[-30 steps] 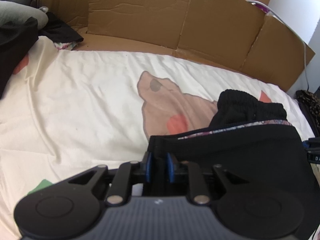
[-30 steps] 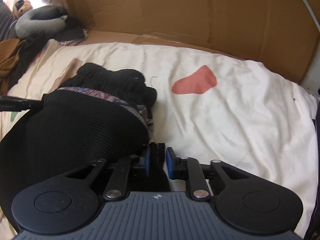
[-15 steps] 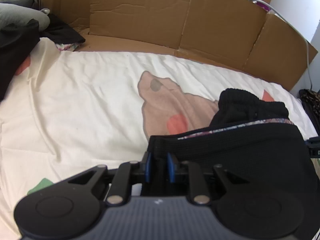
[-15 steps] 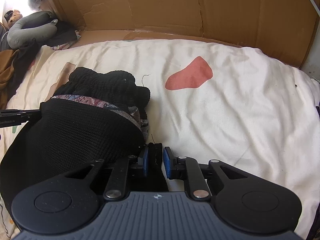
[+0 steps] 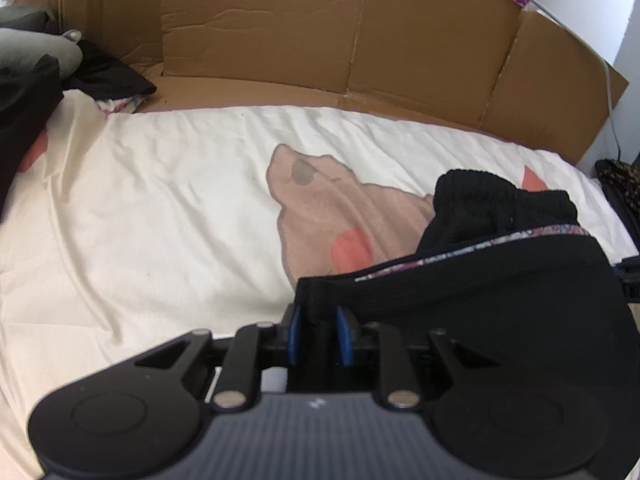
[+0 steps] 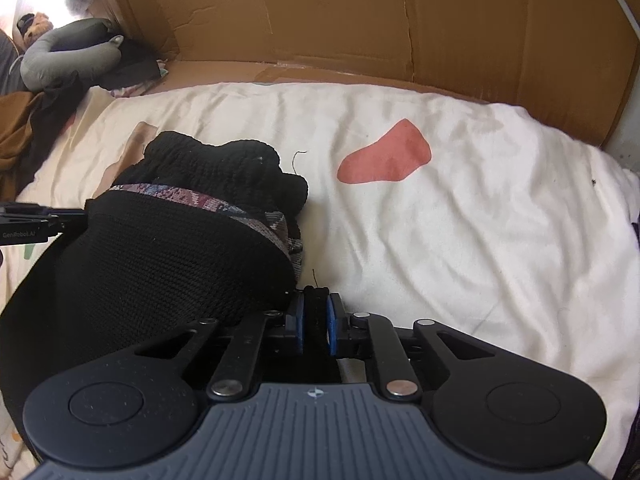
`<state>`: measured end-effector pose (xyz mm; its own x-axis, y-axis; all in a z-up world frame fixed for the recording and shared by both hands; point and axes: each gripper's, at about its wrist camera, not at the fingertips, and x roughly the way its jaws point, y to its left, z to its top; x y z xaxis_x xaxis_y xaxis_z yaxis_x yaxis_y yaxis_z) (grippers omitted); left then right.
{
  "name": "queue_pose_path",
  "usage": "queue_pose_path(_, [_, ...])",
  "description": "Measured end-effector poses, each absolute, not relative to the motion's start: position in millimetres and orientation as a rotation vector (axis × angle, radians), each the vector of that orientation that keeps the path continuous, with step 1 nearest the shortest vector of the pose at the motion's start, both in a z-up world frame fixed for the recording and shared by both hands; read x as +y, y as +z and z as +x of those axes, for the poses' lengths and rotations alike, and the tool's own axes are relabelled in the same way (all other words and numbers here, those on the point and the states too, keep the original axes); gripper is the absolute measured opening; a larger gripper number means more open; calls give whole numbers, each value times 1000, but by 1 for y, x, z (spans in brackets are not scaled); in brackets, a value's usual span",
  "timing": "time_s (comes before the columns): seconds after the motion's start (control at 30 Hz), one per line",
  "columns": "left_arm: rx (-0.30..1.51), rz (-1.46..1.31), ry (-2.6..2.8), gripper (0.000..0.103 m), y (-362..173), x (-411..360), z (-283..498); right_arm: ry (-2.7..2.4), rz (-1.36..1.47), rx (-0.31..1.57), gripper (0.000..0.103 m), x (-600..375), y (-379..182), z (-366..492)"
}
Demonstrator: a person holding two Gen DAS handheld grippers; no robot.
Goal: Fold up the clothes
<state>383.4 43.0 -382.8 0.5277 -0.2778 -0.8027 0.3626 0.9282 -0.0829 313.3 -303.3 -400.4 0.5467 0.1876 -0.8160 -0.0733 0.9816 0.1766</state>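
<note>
Two handheld tongs over a bed, each clamped on one corner of the same black knit garment (image 5: pixel 500 320). Left tongs (image 5: pixel 319 334) at 6 o'clock in the left wrist view, blue pads (image 5: pixel 295 334) pinched on the garment's ribbed hem, cloth filling the gap between them. Right tongs (image 6: pixel 314 320) at 6 o'clock in the right wrist view, likewise closed on a fold of black fabric. Garment stretched between the two, spreading toward 3 o'clock from the left tongs and toward 9 o'clock from the right tongs (image 5: pixel 630 280). Patterned multicoloured lining strip (image 6: pixel 208 204) visible along the raised edge, with a bunched ribbed section (image 6: pixel 216 164) lying beyond it on the bedsheet (image 6: pixel 460 240). Sheet cream, wrinkled, printed with a salmon patch (image 6: pixel 386 154) and a beige animal shape (image 5: pixel 340 208). Flattened cardboard wall (image 5: pixel 360 32) standing along the far edge at 12 o'clock. Grey neck pillow (image 6: pixel 68 62), brown cloth (image 6: pixel 20 128) and dark clothing (image 5: pixel 108 76) heaped at 10 o'clock. White cable (image 5: pixel 610 92) running down at 2 o'clock in the left wrist view.
</note>
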Motion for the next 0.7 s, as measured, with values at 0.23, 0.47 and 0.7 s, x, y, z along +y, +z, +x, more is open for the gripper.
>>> queue_pose_path(0.23, [925,120,-387,36,-384,43,384,125,117,960,5,-303,-393,308])
queue_pose_path(0.47, [991,-12,-438,17,-389,53,396,99,142,917,3,-316,-372,293])
queue_pose_path(0.7, [931,5,-439,6,-375,54,386,64,162,871,3,-325,-354,278])
